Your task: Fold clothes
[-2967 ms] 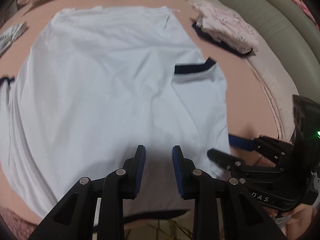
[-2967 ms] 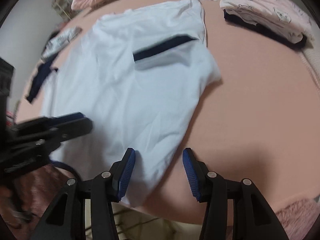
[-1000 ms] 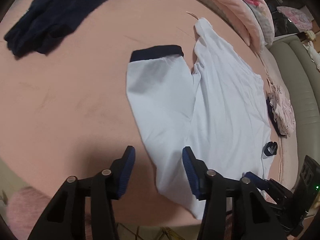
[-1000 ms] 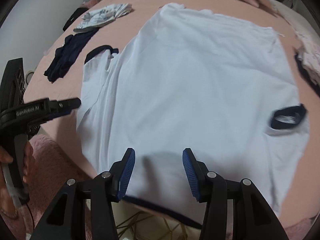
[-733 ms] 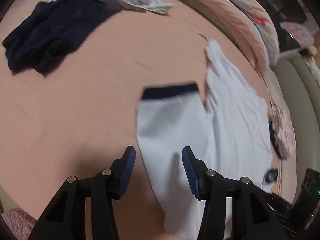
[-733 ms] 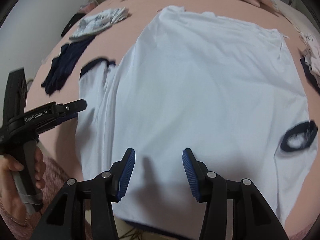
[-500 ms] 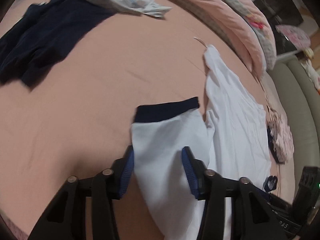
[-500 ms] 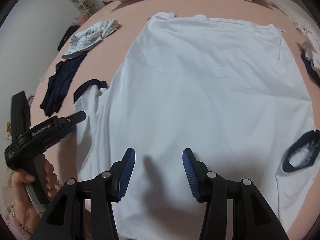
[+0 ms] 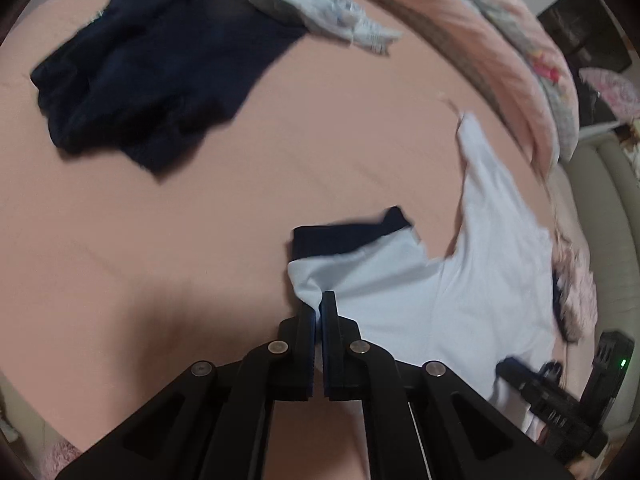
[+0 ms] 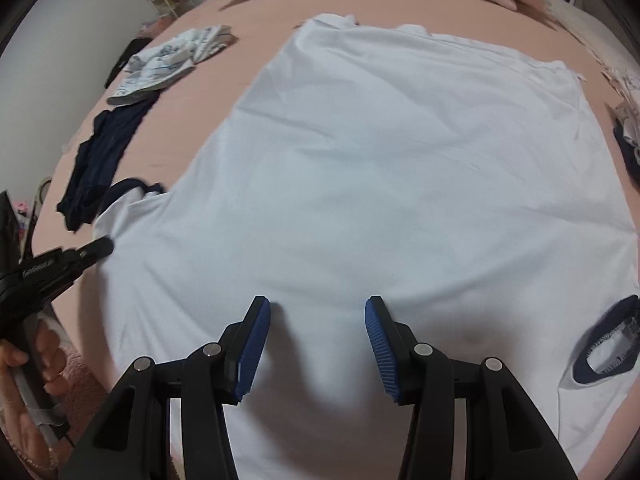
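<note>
A white T-shirt [image 10: 384, 168] with navy trim is spread flat on a pink bed sheet [image 9: 120, 248], filling most of the right wrist view. Its left sleeve [image 9: 360, 264], edged by a navy cuff [image 9: 344, 238], is pinched near its near edge by the left gripper [image 9: 318, 312], whose jaws are pressed together on the white fabric. The right gripper [image 10: 318, 312] is held over the near part of the shirt with its blue-padded jaws spread apart and nothing between them. The right sleeve's navy cuff [image 10: 608, 340] is seen at the near right, partly cut off by the frame edge.

Light lettering is printed on the left gripper's body in the right wrist view [image 10: 38, 270], but it is too blurred to be read with confidence. Faint characters can also be made out on the right gripper's body in the left wrist view [image 9: 556, 420], again illegible. A hand [image 10: 24, 368] is wrapped around the left gripper's handle, only partly in frame.

To the far left, a crumpled navy garment [image 9: 148, 72] and a patterned pale garment [image 9: 320, 12] lie on the sheet, both smeared by motion blur. A pink quilt [image 9: 480, 40] runs along the far side. A folded stack of clothes [image 9: 572, 292] at the right is blurred and half hidden at the frame's edge.
</note>
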`<state>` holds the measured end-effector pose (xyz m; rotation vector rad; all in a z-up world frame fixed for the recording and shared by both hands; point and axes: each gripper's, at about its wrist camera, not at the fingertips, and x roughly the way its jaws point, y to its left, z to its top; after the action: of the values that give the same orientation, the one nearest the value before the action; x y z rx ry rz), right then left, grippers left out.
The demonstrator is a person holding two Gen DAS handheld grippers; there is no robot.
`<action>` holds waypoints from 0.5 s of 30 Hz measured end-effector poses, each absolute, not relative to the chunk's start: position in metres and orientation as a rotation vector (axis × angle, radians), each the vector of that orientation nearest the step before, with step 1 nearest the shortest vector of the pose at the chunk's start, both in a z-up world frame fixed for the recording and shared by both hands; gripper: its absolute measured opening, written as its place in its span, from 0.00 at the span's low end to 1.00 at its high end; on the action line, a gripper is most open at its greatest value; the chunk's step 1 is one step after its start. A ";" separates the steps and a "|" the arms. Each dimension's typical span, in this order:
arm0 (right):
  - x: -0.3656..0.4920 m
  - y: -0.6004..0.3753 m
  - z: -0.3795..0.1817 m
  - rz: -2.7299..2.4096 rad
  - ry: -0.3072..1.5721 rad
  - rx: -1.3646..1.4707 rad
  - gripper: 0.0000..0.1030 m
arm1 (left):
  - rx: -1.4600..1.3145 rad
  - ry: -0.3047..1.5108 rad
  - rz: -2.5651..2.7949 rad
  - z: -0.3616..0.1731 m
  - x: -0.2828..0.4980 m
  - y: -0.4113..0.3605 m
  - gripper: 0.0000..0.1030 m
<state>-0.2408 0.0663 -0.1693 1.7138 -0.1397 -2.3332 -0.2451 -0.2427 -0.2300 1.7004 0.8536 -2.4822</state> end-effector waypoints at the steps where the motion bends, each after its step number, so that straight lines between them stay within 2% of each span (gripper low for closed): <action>1: -0.241 0.065 -0.171 -2.334 -0.117 1.714 0.48 | 1.696 0.894 -2.472 -0.231 -0.244 -0.246 0.04; 4: -0.239 0.058 -0.172 -2.331 -0.073 1.708 0.48 | 1.657 0.915 -2.462 -0.220 -0.244 -0.250 0.04; 8: -0.235 0.047 -0.169 -2.323 -0.038 1.694 0.48 | 1.583 0.809 -2.568 -0.195 -0.245 -0.241 0.06; 12: -0.231 0.036 -0.167 -2.315 -0.003 1.681 0.48 | 1.742 0.811 -2.690 -0.199 -0.278 -0.192 0.06; 15: -0.227 0.028 -0.164 -2.308 0.022 1.670 0.48 | 1.849 0.697 -2.709 -0.209 -0.282 -0.165 0.06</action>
<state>-0.2275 0.0280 -0.1644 1.6703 0.0223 -2.3085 -0.2823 -0.1648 -0.2090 1.8486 0.6968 -2.7088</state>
